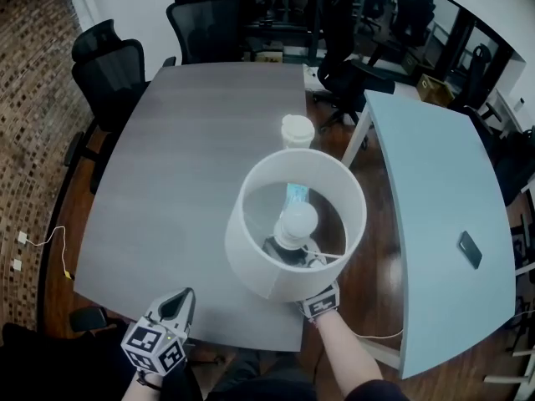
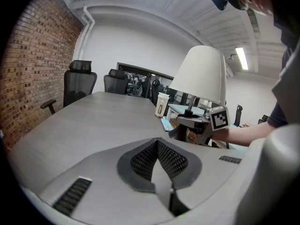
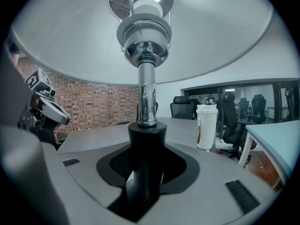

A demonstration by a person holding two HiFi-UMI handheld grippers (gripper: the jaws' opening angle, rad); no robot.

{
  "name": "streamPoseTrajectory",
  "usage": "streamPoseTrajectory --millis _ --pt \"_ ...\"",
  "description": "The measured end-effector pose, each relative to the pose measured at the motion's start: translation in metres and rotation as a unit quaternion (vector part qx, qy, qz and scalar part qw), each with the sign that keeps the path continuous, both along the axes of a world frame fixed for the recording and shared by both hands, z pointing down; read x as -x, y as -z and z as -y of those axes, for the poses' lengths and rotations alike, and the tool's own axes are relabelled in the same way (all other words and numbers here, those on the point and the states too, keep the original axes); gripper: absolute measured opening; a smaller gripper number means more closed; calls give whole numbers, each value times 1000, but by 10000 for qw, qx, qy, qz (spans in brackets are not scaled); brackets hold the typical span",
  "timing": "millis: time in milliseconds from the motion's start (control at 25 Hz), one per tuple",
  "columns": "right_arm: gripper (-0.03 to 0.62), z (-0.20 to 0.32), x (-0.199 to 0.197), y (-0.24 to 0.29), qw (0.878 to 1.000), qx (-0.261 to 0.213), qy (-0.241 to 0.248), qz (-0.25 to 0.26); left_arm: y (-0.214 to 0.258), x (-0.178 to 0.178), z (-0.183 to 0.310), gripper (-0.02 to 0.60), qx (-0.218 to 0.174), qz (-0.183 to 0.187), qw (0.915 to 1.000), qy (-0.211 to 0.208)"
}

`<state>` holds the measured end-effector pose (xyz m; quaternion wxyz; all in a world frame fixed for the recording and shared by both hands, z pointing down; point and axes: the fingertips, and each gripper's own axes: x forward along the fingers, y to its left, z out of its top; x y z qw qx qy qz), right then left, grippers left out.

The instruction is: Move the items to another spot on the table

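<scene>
A table lamp with a white shade (image 1: 294, 224) and a black stem (image 3: 146, 139) is off the grey table (image 1: 184, 157), near its right front corner. My right gripper (image 3: 145, 172) is shut on the black stem just under the chrome rod; in the head view only its marker cube (image 1: 322, 304) shows below the shade. A white lidded cup (image 1: 298, 130) stands on the table beyond the lamp. A small light-blue item (image 2: 167, 124) lies between cup and lamp. At the table's front edge, my left gripper (image 1: 171, 316) is shut with nothing in it.
A pale blue table (image 1: 435, 165) stands to the right with a dark phone (image 1: 470, 249) on it. Black office chairs (image 1: 113, 73) ring the far and left sides. A white cord (image 1: 368, 334) trails from the lamp by the right arm.
</scene>
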<state>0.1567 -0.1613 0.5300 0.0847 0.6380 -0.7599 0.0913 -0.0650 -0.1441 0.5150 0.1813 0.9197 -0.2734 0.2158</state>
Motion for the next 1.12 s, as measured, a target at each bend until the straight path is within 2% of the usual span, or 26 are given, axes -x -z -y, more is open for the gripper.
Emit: streamPoseTrajectory --millis 280,480,880,1120 --pt "126 -5 10 35 9998 -98 144 -122 27 9 7 8 -225 -372 9989 166" --pt "126 -13 -1 57 9992 -174 230 -281 44 -6 3 8 -391 -591 9974 126" --pt "126 -30 39 90 9971 -177 676 -306 80 9 -18 8 -639 -649 9955 249" --pt "126 -42 50 111 9957 -220 828 -345 89 11 -28 8 -568 -766 9949 335"
